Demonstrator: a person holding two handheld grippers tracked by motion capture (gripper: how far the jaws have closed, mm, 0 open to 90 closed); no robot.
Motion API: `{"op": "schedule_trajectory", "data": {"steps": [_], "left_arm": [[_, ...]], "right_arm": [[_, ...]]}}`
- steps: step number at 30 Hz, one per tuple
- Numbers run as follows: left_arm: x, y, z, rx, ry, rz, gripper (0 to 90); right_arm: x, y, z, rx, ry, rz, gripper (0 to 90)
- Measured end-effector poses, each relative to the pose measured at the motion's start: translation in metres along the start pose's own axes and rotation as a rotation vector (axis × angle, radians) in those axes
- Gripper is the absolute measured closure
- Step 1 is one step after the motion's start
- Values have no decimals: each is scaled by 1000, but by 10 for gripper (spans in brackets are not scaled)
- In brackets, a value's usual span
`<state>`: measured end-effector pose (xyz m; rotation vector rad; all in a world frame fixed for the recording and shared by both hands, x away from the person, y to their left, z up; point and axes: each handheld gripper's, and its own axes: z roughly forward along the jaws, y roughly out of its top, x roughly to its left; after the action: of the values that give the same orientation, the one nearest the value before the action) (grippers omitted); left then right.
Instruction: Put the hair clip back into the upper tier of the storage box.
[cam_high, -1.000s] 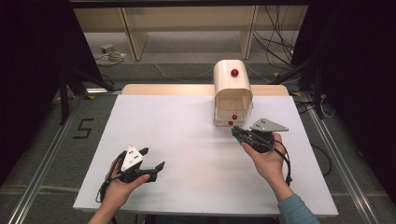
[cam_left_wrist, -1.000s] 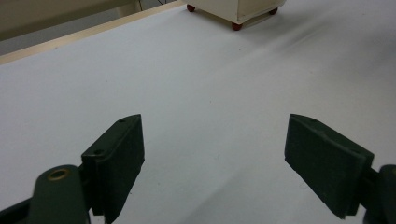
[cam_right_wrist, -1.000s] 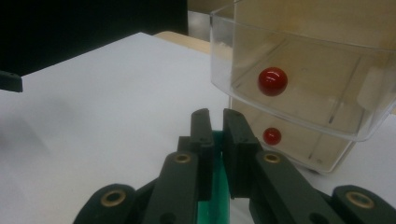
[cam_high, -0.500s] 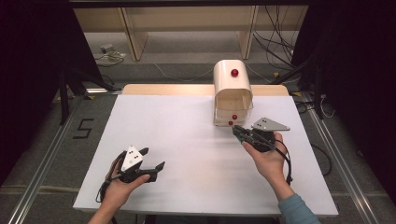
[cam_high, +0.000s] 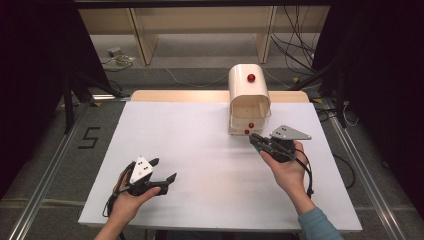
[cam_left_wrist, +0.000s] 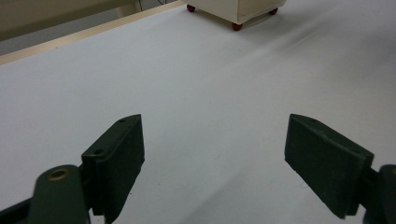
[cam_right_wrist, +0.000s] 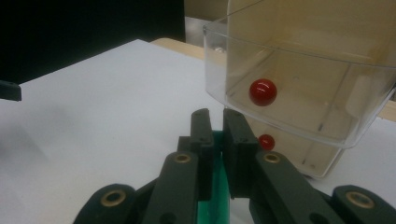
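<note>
No change since earlier frames. Right claw (cam_right_wrist: 218, 122) closed, empty, just beside cream rounded box with red knobs (cam_high: 248, 102). Left claw (cam_left_wrist: 212, 154) wide apart over white counter (cam_high: 200, 150).

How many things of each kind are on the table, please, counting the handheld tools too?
Bread box: 1
Handheld tools: 2, the left tool open, the right tool shut beside the box
Total: 3
</note>
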<state>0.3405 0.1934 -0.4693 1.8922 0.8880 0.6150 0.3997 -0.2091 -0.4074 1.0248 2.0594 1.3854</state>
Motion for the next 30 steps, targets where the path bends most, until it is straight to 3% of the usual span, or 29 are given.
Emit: {"op": "schedule_trajectory", "data": {"steps": [30], "left_arm": [[0, 0, 0, 0, 1, 1, 201]], "right_arm": [[-1, 4, -2, -19, -8, -3, 838]]}}
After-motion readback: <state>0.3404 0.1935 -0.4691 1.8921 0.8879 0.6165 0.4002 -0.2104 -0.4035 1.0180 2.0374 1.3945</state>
